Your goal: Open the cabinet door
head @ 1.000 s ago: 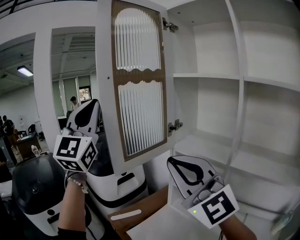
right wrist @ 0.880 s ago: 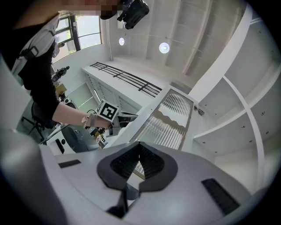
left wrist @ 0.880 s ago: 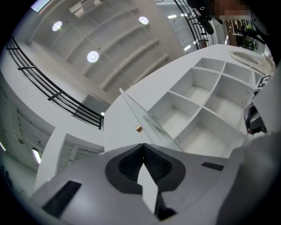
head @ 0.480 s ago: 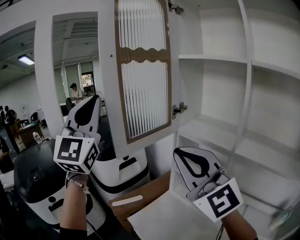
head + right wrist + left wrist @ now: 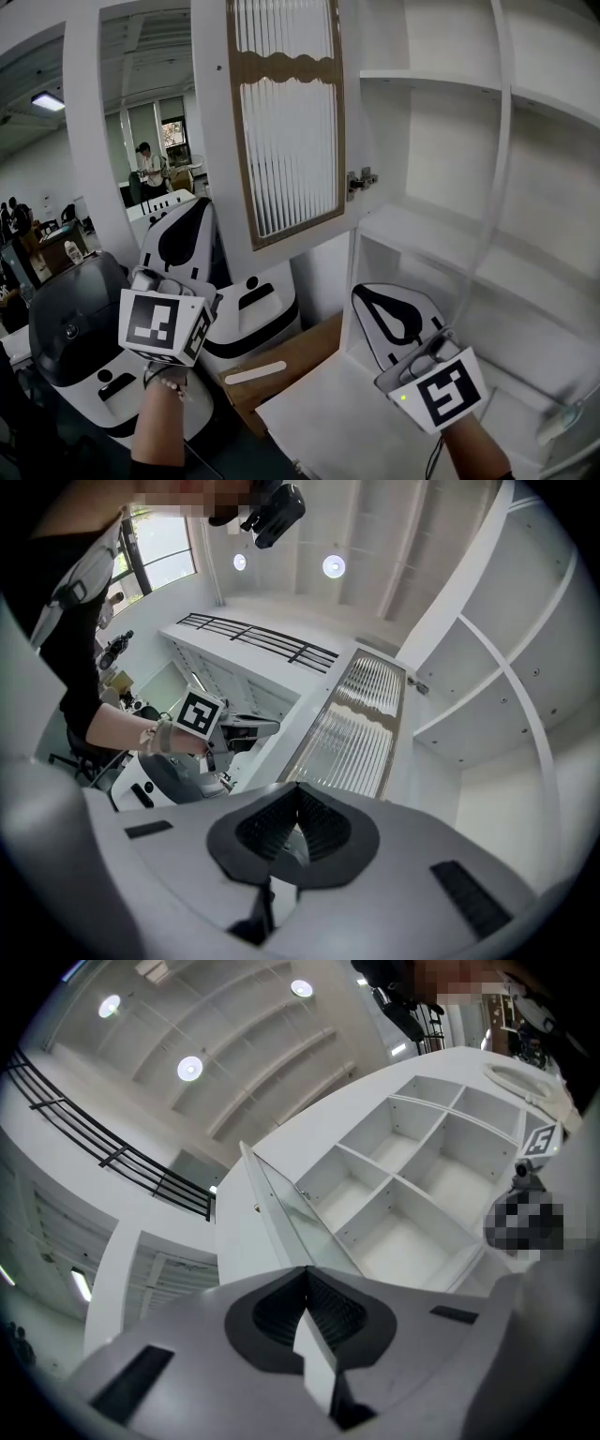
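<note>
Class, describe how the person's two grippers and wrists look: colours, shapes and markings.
Both the left gripper and right gripper are white, pointed shells with black teardrop insets. Each carries a white cube printed with black square markers. A beaded bracelet circles the left wrist.

White cabinet door (image 5: 286, 131), ribbed glass, brown scalloped trim.

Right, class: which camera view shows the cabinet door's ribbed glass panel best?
The head view: the cabinet door hangs open and its ribbed panel fills the upper middle, large. The right gripper view shows the panel smaller and slanted; the left gripper view catches the door nearly edge-on.
</note>
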`<state>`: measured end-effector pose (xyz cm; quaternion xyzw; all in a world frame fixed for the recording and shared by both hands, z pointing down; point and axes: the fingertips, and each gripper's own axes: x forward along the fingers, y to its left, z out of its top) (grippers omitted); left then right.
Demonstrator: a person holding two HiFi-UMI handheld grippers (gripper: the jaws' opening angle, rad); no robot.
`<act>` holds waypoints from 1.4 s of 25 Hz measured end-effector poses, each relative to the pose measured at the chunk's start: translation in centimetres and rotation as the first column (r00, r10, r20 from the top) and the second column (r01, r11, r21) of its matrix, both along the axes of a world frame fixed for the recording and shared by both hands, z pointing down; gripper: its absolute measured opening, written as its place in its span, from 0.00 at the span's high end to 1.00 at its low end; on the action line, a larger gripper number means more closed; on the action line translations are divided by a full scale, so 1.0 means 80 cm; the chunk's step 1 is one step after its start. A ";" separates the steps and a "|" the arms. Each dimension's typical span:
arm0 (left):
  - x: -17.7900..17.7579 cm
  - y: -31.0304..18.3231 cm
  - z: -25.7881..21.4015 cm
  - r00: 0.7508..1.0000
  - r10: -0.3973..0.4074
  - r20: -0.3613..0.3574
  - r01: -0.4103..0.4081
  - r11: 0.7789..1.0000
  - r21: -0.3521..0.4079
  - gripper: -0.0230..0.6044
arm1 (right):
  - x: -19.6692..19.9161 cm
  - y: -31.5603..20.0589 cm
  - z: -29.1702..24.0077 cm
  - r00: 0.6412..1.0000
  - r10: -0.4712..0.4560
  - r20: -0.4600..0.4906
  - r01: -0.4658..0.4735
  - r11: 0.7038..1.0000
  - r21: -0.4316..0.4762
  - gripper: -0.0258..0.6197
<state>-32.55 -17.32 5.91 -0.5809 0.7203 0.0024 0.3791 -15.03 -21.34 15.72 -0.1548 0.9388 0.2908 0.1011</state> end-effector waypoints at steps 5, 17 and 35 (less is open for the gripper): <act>0.018 0.003 0.043 0.998 0.034 -0.044 -0.035 0.999 -0.024 0.97 | 0.013 0.007 0.013 0.999 0.012 0.042 -0.010 0.999 -0.036 0.96; 0.068 0.000 0.145 0.989 0.098 -0.111 -0.112 0.985 -0.132 0.97 | 0.041 0.008 0.070 0.998 0.063 0.018 -0.060 0.990 -0.130 0.96; 0.203 -0.027 0.262 0.932 0.312 -0.186 -0.356 0.886 -0.298 0.97 | 0.134 0.010 0.164 0.958 0.282 -0.046 -0.284 0.921 -0.267 0.96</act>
